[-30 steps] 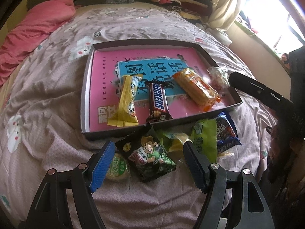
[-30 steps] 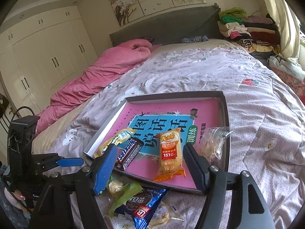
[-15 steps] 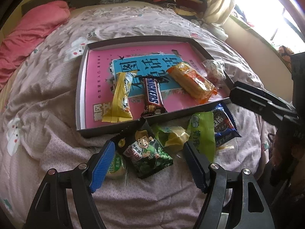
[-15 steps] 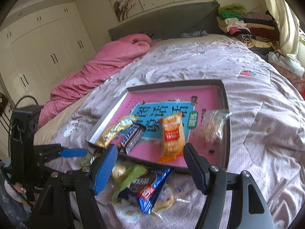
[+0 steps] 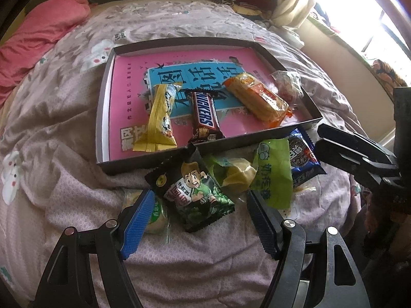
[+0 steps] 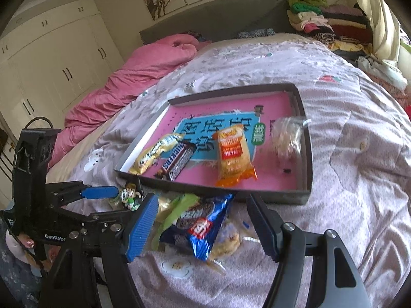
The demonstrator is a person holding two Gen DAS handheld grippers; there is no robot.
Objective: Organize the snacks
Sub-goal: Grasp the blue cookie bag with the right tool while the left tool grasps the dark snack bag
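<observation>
A shallow grey tray (image 5: 102, 118) with a pink book cover inside lies on the bed. It holds a yellow bar (image 5: 159, 118), a Snickers (image 5: 205, 118), an orange packet (image 5: 259, 100) and a clear bag (image 5: 287, 84). In front of its near rim lie a black cartoon packet (image 5: 195, 192), a green packet (image 5: 272, 172), a blue cookie packet (image 5: 303, 159) and a round cake (image 5: 156, 215). My left gripper (image 5: 197, 200) hangs open over the black packet. My right gripper (image 6: 200, 200) is open, low over the blue cookie packet (image 6: 205, 220), its pads not touching it.
The quilted bedspread (image 6: 346, 179) is soft and wrinkled. A pink duvet (image 6: 143, 71) is bunched at the far left, folded clothes (image 6: 321, 23) are stacked by the headboard, and a wardrobe (image 6: 51, 59) stands beyond. A hand (image 6: 25, 243) grips the left tool.
My right gripper has come forward and down over the loose packets, so the blue packet now sits between its fingers. The left gripper has held its place.
</observation>
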